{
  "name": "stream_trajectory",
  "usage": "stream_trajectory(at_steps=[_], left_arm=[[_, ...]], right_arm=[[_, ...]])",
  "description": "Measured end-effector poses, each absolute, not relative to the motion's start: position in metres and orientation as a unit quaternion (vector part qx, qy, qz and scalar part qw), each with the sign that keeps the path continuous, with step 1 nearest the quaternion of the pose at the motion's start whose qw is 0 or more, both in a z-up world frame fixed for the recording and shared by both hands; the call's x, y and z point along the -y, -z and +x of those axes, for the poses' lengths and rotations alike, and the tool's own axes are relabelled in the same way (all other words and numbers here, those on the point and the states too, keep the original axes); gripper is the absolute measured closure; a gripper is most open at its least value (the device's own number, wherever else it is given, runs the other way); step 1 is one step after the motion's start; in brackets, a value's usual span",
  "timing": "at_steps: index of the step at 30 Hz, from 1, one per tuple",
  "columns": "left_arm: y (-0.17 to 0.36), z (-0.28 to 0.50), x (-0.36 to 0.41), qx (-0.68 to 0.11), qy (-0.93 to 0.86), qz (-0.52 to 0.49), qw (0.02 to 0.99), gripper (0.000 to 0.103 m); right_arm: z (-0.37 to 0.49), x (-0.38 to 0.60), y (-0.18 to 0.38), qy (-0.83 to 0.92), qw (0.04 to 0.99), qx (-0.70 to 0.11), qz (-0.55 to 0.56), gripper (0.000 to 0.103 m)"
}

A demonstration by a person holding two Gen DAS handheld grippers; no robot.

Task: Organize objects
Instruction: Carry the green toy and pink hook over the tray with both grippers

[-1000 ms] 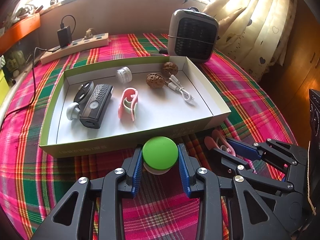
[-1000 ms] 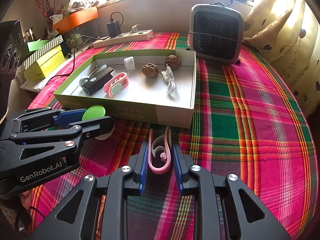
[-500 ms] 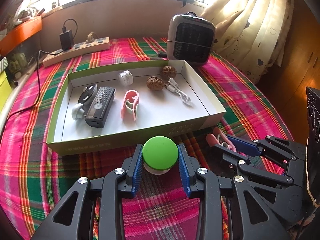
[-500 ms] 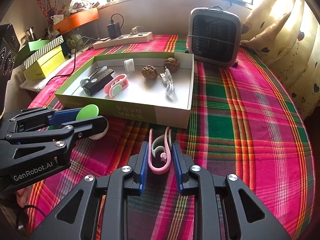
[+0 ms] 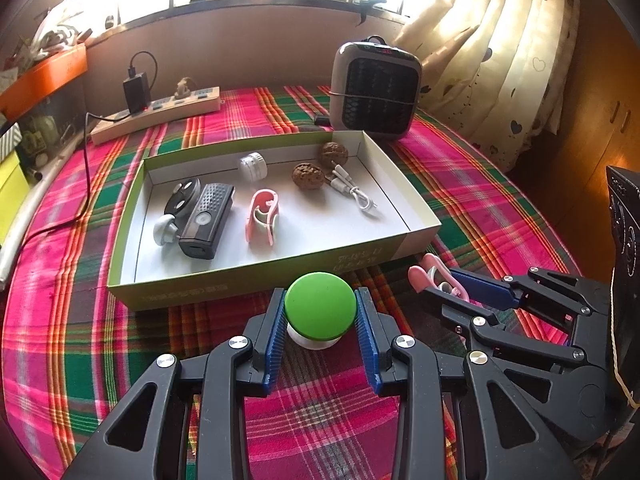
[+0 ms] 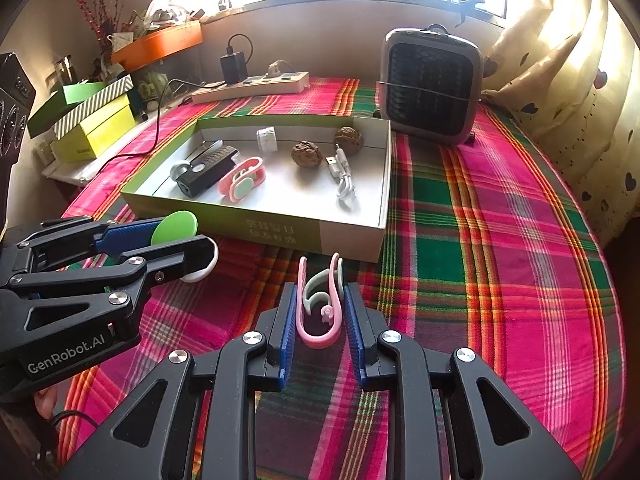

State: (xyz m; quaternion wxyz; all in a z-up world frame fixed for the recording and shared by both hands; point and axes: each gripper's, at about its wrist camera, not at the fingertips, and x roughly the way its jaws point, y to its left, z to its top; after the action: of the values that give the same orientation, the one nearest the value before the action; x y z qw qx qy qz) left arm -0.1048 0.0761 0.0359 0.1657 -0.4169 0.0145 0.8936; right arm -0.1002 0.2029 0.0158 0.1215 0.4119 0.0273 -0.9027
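Pinching a green-capped knob (image 5: 320, 306), the left claw (image 5: 320, 320) waits before the tray (image 5: 224, 284); the right claw (image 6: 320, 312) squeezes a pink clip (image 6: 320, 308), both likely bound for it.

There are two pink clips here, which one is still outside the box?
The pink clip pinched in the right gripper, over the plaid cloth in front of the box. The other clip lies inside the box beside the black device.

My hand-held gripper (image 5: 320, 336): matt black plastic, ribbed blue pads (image 5: 276, 336), shiny metal screws. Green cap (image 5: 320, 305) smooth matt plastic. Tray (image 5: 224, 286) matt cardboard. Woven plaid cloth (image 5: 80, 340) covers the desk.
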Motion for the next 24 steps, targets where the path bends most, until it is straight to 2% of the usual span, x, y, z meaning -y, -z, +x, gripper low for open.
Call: stream_trajectory(at_steps=[24], left_arm=[[-0.061, -0.110, -0.050, 0.005, -0.905, -0.395, 0.157, 0.072]], right_arm=[[-0.102, -0.194, -0.044, 0.913, 0.131, -0.031, 0.385, 0.079]])
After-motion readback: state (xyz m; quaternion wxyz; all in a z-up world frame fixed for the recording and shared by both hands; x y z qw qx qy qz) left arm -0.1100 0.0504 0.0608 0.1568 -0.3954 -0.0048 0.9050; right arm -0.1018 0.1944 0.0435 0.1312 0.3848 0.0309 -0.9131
